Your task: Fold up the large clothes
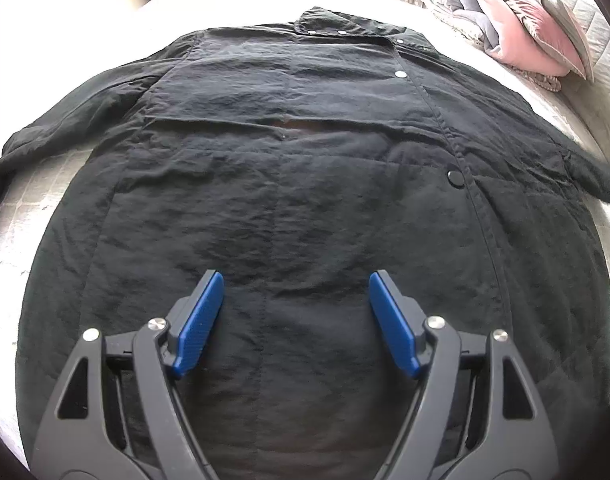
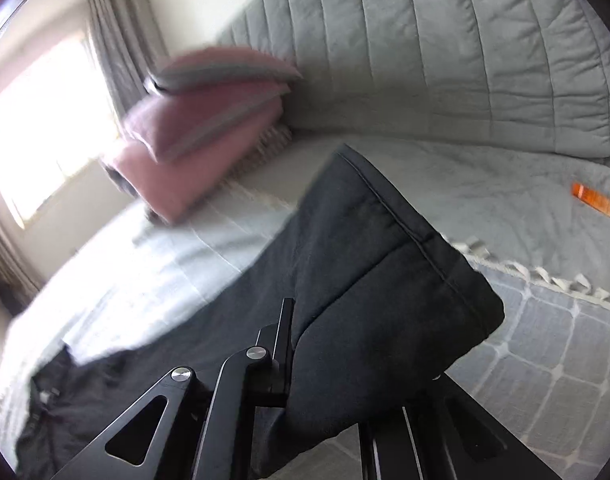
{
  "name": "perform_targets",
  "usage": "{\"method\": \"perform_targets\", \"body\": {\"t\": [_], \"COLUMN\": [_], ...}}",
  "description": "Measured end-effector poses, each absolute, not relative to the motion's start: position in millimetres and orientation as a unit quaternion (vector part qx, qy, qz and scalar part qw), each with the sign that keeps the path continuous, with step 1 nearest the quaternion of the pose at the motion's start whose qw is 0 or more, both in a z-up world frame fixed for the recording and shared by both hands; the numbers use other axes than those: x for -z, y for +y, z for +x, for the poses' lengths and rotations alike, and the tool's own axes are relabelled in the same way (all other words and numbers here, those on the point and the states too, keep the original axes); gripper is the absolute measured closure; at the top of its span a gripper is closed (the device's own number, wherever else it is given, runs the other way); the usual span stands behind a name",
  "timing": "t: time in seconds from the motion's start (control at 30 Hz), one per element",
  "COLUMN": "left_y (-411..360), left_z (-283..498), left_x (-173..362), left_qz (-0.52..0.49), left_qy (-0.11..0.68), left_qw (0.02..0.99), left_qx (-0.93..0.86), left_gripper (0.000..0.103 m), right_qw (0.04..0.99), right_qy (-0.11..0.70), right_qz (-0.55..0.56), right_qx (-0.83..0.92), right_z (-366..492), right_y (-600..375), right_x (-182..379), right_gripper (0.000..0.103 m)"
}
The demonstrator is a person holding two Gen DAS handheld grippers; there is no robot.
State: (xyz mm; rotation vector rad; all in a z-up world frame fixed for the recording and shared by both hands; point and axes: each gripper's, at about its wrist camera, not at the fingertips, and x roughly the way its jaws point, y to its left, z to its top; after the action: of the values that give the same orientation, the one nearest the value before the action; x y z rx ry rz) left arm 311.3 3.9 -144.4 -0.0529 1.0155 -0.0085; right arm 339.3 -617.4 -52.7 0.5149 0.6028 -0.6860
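Note:
A large black snap-button coat (image 1: 289, 184) lies spread flat on the bed, collar at the far end, sleeves out to both sides. My left gripper (image 1: 296, 282) is open and empty, hovering over the coat's lower middle with blue pads (image 1: 197, 328) wide apart. My right gripper (image 2: 305, 344) is shut on the coat's dark sleeve (image 2: 369, 264) and holds its cuff end lifted above the bed. The sleeve hides the right finger. The right sleeve also shows in the left wrist view (image 1: 593, 176), stretched toward the right edge.
Pink and grey pillows (image 2: 201, 128) are stacked at the bed's head, also in the left wrist view (image 1: 537, 32). A grey quilted headboard (image 2: 445, 52) stands behind. An orange object (image 2: 597, 200) lies on the grey bedspread (image 2: 505, 208). A bright window (image 2: 45, 120) is at left.

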Motion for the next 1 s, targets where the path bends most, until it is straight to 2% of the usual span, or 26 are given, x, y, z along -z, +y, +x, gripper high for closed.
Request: {"method": "perform_targets", "body": {"t": [0.13,0.2,0.3,0.47,0.63,0.77,0.87,1.0], "left_y": [14,22,33,51,68,77,87,101], "left_z": [312,313,317,322,326,325,326,329], "left_x": [142,141,138,134,133,129,128,130], "left_qz": [-0.024,-0.031,-0.045,-0.066,-0.098,-0.122,-0.135,-0.154], "left_qy": [0.479,0.479,0.476,0.471,0.474,0.475,0.473,0.474], "left_qw": [0.877,0.877,0.878,0.879,0.874,0.871,0.87,0.866], "left_qx": [-0.008,-0.013,-0.02,-0.037,-0.044,-0.032,-0.036,-0.045], "left_gripper": [0.027,0.027,0.027,0.027,0.027,0.027,0.027,0.027], "right_qw": [0.799,0.795,0.794,0.844,0.914,0.954,0.964,0.952], "right_qy": [0.396,0.386,0.382,0.298,0.232,0.219,0.236,0.302], "right_qz": [0.285,0.304,0.292,0.295,0.229,0.138,0.08,0.017], "right_qx": [0.35,0.356,0.373,0.334,0.242,0.151,0.096,0.055], "right_z": [348,344,348,357,389,425,452,489], "right_y": [-641,-643,-633,-607,-502,-388,-305,-212], "right_x": [126,138,122,39,-58,-97,-90,-22], "right_gripper": [0.095,0.094,0.094,0.094,0.094,0.094,0.094,0.094]}}
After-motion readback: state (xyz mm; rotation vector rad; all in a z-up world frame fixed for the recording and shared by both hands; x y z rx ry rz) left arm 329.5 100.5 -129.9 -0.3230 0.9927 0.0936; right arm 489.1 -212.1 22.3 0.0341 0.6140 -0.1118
